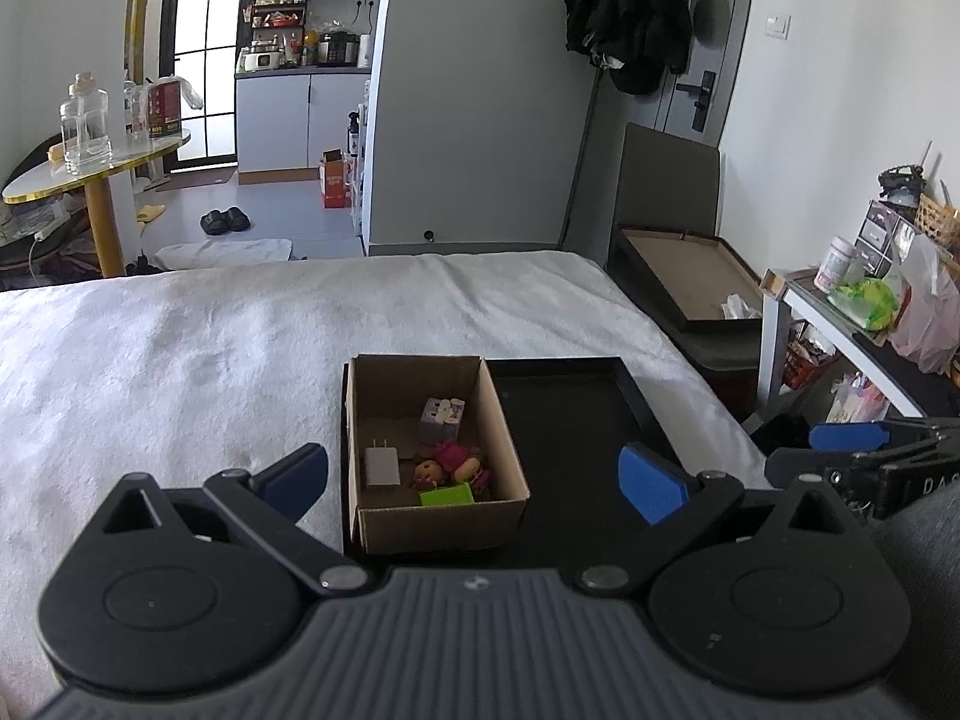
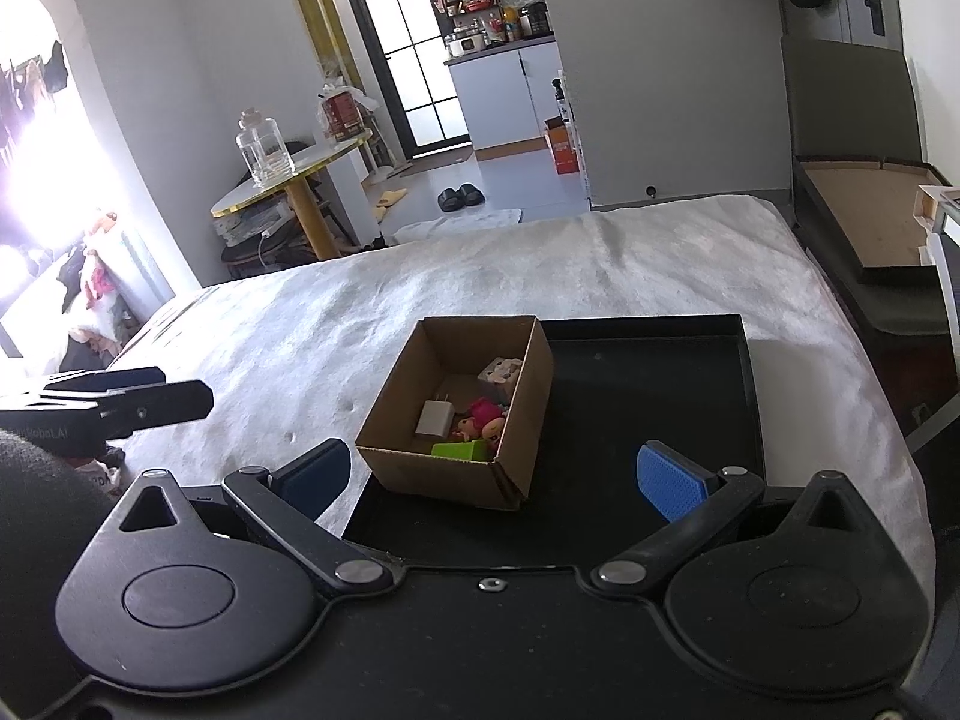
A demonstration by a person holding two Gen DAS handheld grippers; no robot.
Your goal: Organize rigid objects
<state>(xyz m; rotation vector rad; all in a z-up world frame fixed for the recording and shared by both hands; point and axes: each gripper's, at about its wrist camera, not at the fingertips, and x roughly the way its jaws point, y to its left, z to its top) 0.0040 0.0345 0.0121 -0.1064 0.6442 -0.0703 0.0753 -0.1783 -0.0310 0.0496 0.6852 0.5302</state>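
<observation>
Both claws hung released and empty. The left gripper (image 1: 474,480) had its blue pads spread either side of the cardboard box (image 1: 432,450); the right gripper (image 2: 495,474) was splayed just as wide, near the box's front corner. The box sat in the left end of a black tray (image 2: 654,396), leaving the rest of the tray bare. Inside lay a white charger (image 2: 433,417), a pink-haired doll (image 2: 483,420), a green block (image 2: 461,451) and a small printed cube (image 2: 501,373), gathered together, probably already sorted. The tray rested toward the near right corner of the white-covered bed (image 1: 180,360), within easy reach.
</observation>
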